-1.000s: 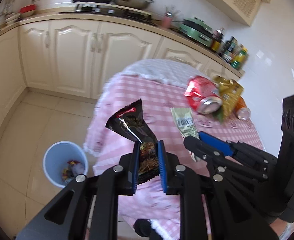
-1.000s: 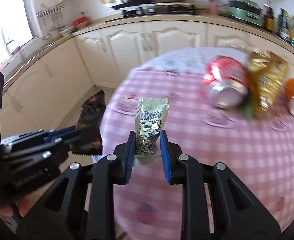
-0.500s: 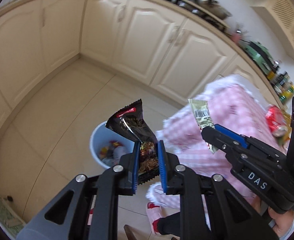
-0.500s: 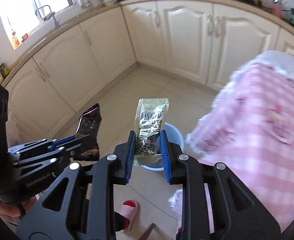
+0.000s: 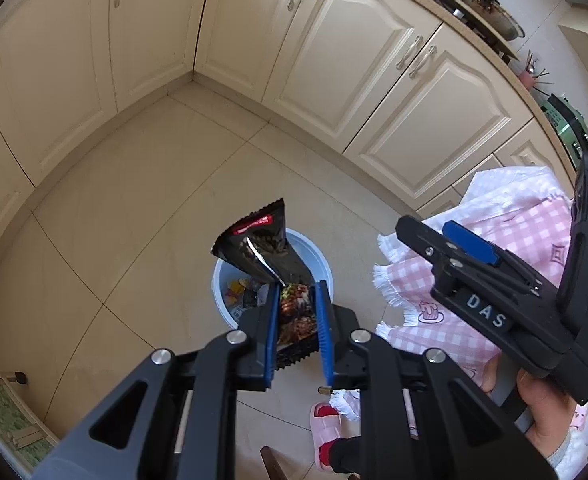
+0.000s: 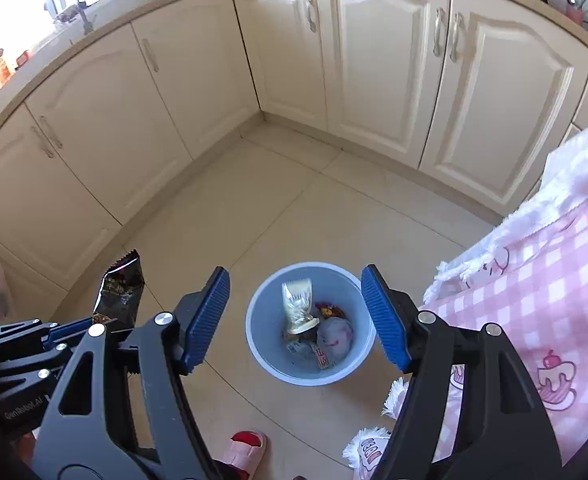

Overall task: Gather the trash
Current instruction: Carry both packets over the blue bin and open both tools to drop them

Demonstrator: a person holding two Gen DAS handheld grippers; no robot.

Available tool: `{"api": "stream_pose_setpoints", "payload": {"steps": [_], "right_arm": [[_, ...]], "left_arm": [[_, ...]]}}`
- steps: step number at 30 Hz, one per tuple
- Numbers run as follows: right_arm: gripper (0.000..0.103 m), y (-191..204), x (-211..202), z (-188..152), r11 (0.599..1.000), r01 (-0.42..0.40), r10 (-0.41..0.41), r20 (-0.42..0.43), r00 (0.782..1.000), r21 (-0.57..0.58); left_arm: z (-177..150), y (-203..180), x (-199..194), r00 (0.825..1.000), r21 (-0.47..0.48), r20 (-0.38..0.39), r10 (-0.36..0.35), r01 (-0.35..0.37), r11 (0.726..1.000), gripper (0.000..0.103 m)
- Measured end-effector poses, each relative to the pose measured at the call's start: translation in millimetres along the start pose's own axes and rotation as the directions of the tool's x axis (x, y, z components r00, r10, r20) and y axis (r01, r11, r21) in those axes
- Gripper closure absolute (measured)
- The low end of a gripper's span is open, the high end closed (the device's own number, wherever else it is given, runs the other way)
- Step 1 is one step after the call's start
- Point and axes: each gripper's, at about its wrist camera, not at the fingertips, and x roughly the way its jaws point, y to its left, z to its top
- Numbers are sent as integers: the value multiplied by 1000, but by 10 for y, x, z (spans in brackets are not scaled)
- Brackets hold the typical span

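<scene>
Jaws of the left gripper [image 5: 297, 322] stay clamped on a crumpled black snack wrapper [image 5: 271, 264], glossy with a red label, held upright above the blue bin [image 6: 311, 325]. Right gripper [image 6: 296, 316] hovers over the same bin with its jaws now spread wide; the pale green wrapper [image 6: 298, 304] it pinched half a second ago lies inside the bin among other trash.
</scene>
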Motion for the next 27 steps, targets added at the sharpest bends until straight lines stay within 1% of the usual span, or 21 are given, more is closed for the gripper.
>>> {"api": "stream_pose_setpoints", "payload": {"steps": [3, 6, 9, 11, 13, 15, 17, 19, 21, 22, 23, 27], "right_arm": [[35, -54, 14, -23, 999, 41, -41, -7, 999, -2], [35, -105, -29, -42, 998, 62, -62, -6, 998, -10], [35, -160, -83, -47, 998, 57, -57, 2, 998, 1], [35, -209, -148, -39, 999, 52, -52, 19, 998, 16], [34, -228, -208, -33, 998, 64, -64, 38, 997, 22], [33, -257, -257, -12, 995, 91, -93, 62, 994, 28], [33, -276, -316, -6, 990, 137, -140, 94, 986, 33], [32, -301, -371, -9, 988, 149, -153, 119, 981, 44], [31, -341, -434, 5, 987, 147, -154, 139, 978, 60], [31, -353, -458, 13, 987, 148, -156, 144, 977, 63], [31, -378, -493, 19, 987, 143, -153, 151, 977, 74], [31, -444, -606, 34, 987, 139, -152, 168, 974, 85]], "left_arm": [[26, -21, 180, 1000, 3, -26, -2, 2, 1000, 86], [36, -64, 325, 999, 10, -51, -5, 6, 1000, 86], [71, -126, 470, 997, 18, -76, -13, 15, 1000, 86], [109, -178, 547, 996, 32, -90, -14, 17, 999, 86], [153, -239, 592, 995, 43, -97, -20, 24, 999, 86], [196, -324, 602, 995, 58, -95, -18, 24, 998, 86], [245, -402, 577, 996, 75, -83, -24, 31, 997, 86], [291, -487, 552, 997, 87, -77, -26, 33, 996, 85], [334, -562, 511, 998, 102, -61, -16, 22, 995, 79], [344, -594, 489, 999, 110, -52, -3, 9, 994, 69], [354, -628, 456, 999, 120, -41, 11, -6, 993, 66], [374, -673, 347, 1000, 112, -24, -6, 9, 994, 65]]}}
